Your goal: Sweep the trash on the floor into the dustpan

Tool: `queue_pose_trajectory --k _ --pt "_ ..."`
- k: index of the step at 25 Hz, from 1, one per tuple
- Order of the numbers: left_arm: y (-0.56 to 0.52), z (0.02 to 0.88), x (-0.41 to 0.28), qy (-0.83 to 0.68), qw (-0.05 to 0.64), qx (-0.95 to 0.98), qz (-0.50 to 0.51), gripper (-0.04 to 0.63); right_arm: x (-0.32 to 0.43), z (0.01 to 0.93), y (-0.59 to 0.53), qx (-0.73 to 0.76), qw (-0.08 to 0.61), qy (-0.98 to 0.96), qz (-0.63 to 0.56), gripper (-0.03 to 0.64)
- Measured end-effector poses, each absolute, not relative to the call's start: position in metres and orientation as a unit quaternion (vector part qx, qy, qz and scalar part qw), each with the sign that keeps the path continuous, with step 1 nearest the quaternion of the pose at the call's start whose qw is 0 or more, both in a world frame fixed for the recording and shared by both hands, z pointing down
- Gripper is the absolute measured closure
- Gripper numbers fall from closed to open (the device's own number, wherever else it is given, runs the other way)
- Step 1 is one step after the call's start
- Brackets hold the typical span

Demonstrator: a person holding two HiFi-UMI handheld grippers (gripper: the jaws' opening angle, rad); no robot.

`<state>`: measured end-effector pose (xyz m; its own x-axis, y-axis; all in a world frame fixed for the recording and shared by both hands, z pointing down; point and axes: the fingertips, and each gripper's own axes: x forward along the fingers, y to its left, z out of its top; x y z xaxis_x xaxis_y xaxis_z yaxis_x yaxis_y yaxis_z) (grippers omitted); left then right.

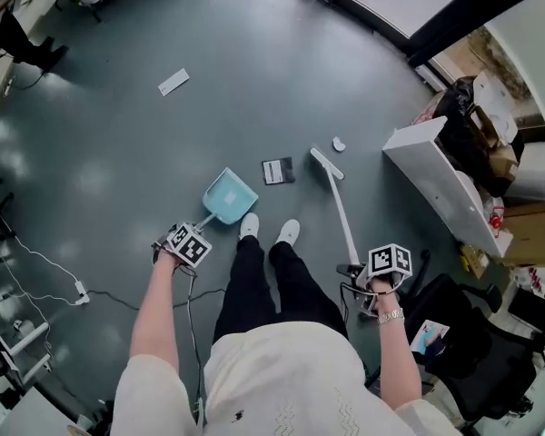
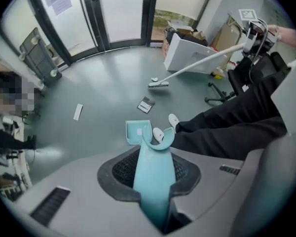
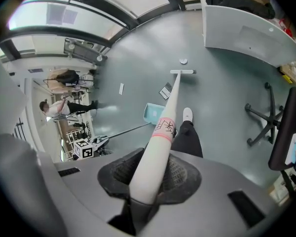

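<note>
Left gripper (image 2: 153, 181): fingers pinch the handle end of the dustpan (image 1: 229, 196); light, stiff plastic; pan sits on the floor (image 1: 118, 153) just ahead of the shoes (image 1: 249, 226).
Right gripper (image 3: 150, 181): fingers clamp the broom (image 1: 343, 212) high on its white pole; long, light, stiff, probably loose at the head.
Trash: dark flat packet (image 1: 278, 170) between pan and broom head; white scrap (image 1: 339, 143) just beyond the head; paper strip (image 1: 173, 82) well apart.
Handling: flat, light pieces; likely to skid under the pan lip.

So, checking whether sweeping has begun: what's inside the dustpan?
The dustpan looks empty apart from one small pale patch, sticker or scrap, I cannot tell. Its handle hides part of the pan in the left gripper view. The dark card and white scrap lie outside.
</note>
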<state>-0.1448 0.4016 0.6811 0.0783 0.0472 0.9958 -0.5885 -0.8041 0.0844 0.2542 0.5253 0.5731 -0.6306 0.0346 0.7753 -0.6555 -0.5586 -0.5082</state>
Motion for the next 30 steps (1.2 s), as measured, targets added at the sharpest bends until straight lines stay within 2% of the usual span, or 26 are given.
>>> queue_pose_trajectory --k 6,19,30 --pt "0.360 0.708 -0.139 -0.125 0.202 0.697 0.677 0.500 0.226 0.598 0.525 0.371 0.319 -0.414 0.768 0.529" --pt "0.309 0.731 -0.156 -0.131 0.239 0.697 0.663 0.500 0.123 0.590 0.574 0.275 0.450 -0.434 0.730 0.529" --pt "0.333 0.735 -0.167 -0.139 0.242 0.704 0.653 0.500 0.091 0.565 0.579 0.179 0.494 -0.481 0.702 0.529"
